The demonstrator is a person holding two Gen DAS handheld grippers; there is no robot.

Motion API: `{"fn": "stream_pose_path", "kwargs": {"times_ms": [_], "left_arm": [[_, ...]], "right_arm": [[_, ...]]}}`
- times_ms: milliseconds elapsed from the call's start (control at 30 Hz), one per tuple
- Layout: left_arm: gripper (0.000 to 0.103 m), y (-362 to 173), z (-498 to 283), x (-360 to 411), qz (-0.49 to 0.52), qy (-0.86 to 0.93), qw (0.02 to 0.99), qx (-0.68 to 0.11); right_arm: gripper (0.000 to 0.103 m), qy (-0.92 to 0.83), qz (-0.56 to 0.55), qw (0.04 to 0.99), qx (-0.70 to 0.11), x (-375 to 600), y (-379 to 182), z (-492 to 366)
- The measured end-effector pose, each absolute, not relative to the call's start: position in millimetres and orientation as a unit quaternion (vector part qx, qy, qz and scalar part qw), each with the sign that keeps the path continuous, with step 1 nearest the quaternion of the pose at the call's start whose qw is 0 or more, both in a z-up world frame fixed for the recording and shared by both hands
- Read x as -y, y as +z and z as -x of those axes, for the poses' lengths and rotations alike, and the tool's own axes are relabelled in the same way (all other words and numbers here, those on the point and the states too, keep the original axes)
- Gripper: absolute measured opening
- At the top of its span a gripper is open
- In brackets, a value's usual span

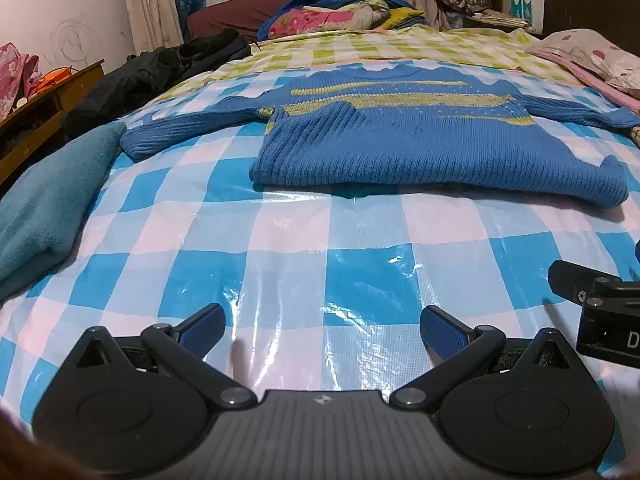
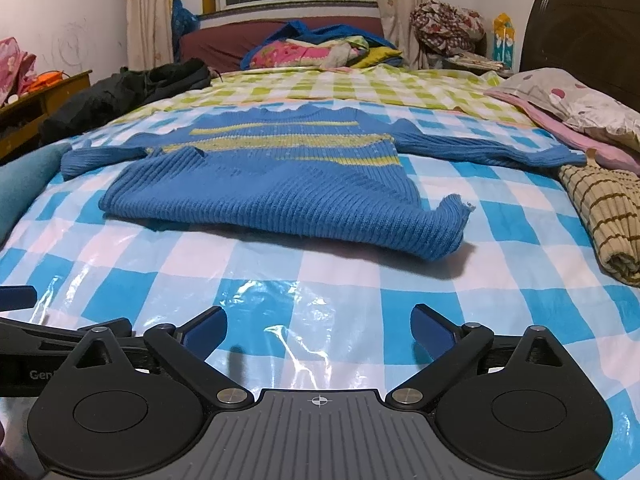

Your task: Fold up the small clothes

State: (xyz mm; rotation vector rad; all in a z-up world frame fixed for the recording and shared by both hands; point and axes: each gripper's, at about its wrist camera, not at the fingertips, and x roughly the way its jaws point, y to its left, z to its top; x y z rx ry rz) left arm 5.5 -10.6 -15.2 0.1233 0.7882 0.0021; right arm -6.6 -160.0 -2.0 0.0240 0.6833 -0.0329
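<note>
A small blue knitted sweater (image 1: pixel 420 140) (image 2: pixel 280 184) with yellow-green stripes lies on the checked bed cover, its lower half folded up over the chest and both sleeves spread out sideways. My left gripper (image 1: pixel 322 326) hovers open over bare cover, well short of the sweater's near fold. My right gripper (image 2: pixel 318 326) is likewise open with nothing between its fingers, a similar distance in front of the sweater. Part of the right gripper (image 1: pixel 600 308) shows at the right edge of the left wrist view, and part of the left gripper (image 2: pixel 40 344) shows at the left edge of the right wrist view.
A teal folded cloth (image 1: pixel 52 208) lies left of the sweater. A beige striped folded garment (image 2: pixel 608 216) lies to its right, below pink bedding and a pillow (image 2: pixel 576 112). Dark clothing (image 1: pixel 152 76) and a colourful heap (image 2: pixel 320 50) lie farther back. A wooden cabinet (image 1: pixel 36 116) stands left.
</note>
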Motion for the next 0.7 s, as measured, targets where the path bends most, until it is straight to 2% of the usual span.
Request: {"fn": "stream_pose_path", "kwargs": {"times_ms": [267, 467, 700], "left_arm": [[0.103, -18, -9, 7, -0.048, -0.001, 0.917, -0.396], [0.103, -24, -10, -7, 0.012, -0.008, 0.912, -0.41], [0.103, -28, -1, -7, 0.004, -0.019, 0.921, -0.389]], "right_arm": [[0.094, -0.013, -0.011, 0.94, -0.342, 161, -5, 6], [0.091, -0.01, -0.012, 0.938, -0.346, 162, -6, 4], [0.084, -0.004, -0.02, 0.936, -0.351, 164, -8, 3]]}}
